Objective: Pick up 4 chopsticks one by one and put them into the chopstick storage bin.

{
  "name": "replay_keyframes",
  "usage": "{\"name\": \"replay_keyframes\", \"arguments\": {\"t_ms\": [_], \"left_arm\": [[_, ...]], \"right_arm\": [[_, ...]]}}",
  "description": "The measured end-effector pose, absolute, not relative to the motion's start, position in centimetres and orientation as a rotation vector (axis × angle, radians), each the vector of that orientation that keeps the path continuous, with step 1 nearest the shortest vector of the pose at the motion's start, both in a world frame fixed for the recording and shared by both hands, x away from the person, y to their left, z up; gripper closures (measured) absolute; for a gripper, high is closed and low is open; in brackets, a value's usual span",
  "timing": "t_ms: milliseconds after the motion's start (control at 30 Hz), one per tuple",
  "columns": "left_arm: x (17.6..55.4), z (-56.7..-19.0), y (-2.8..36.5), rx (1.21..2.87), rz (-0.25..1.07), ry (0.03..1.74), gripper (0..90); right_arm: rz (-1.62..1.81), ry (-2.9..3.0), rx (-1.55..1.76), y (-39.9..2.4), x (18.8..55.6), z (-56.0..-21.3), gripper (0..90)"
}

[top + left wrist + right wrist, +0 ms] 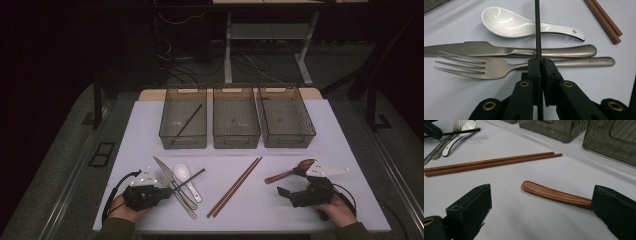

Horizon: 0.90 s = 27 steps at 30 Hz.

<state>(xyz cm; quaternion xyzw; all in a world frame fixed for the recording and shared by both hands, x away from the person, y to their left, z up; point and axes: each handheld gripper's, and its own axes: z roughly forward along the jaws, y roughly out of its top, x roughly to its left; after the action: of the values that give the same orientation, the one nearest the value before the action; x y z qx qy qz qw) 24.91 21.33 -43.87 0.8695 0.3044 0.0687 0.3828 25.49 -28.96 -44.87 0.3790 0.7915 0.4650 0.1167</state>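
Near the front left corner of the white table (320,120), the left gripper (539,62) is clenching its jaws on a thin black chopstick (537,30), which is crossing over the cutlery lying there. One steel fork (474,65) is lying beside one steel knife (499,49) with a serrated blade, and one glossy white ceramic spoon (506,22) is resting just beyond them; small stamped lettering is showing on the fork's handle end, too small to read. Toward the middle of the front edge, two reddish-brown wooden chopsticks (235,186) are lying side by side, touching. Along the back edge, three smoky translucent plastic bins (236,120) with ribbed floors are standing in a row, and the leftmost is holding one more black chopstick (189,120). Toward the front right corner, the right gripper (539,202) is resting with its jaws spread wide and gripping nothing, while one wooden spoon (554,193) with a smooth rounded handle is lying on the cloth between them, its far end hidden behind one jaw.
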Motion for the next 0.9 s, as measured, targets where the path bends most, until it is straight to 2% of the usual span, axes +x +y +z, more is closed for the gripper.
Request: {"name": "replay_keyframes", "arguments": {"t_ms": [900], "left_arm": [[25.9,-42.1,21.1,2.148,0.222,0.826,84.9]], "right_arm": [[1.355,2.317,1.107,-29.0,25.6,-44.9,2.9]]}}
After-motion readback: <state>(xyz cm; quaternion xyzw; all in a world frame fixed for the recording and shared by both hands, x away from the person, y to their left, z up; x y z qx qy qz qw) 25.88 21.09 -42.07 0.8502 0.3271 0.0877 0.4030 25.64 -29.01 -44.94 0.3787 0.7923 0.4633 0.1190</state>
